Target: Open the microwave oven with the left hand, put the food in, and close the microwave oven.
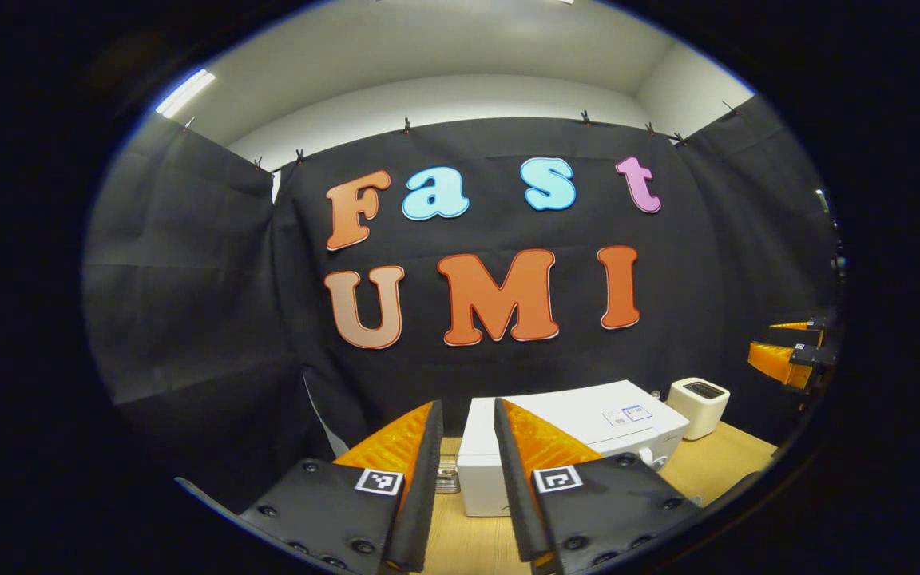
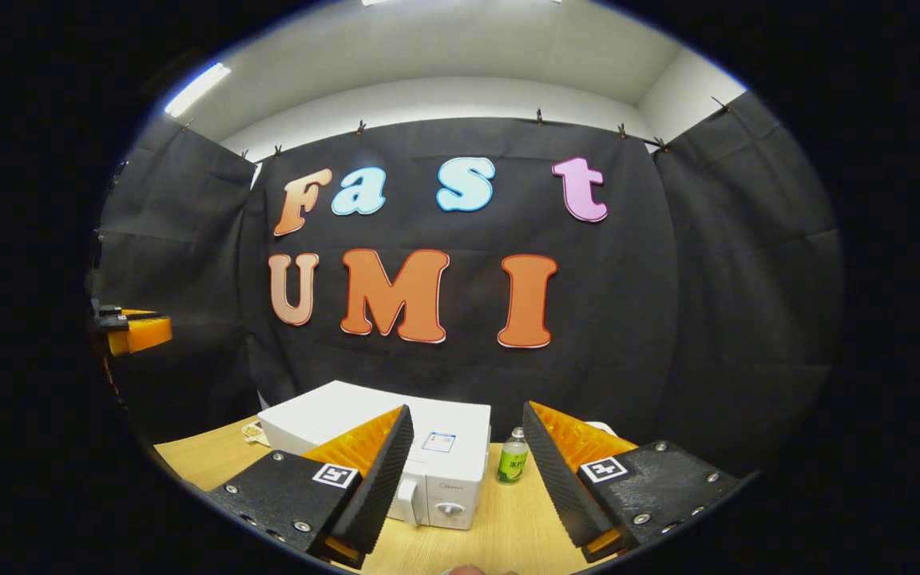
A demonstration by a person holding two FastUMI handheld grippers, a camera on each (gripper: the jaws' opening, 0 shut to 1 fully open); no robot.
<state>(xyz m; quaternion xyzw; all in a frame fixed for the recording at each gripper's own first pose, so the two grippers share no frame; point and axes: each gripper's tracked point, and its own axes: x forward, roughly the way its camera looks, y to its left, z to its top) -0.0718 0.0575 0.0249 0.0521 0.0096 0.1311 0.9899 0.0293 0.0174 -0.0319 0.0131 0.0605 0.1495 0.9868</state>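
1 white microwave oven (image 2: 396, 447) is sitting on the wooden table (image 2: 508, 535) with its door closed, in front of the black cloth wall. Beside it, 1 small green bottle (image 2: 513, 457) is standing upright. In the left gripper view, 1 white toaster (image 1: 698, 406) is standing near the oven. The left gripper (image 1: 468, 447) is hovering with a narrow gap, holding nothing. The right gripper (image 2: 468, 463) is hovering wider apart, also gripping nothing.
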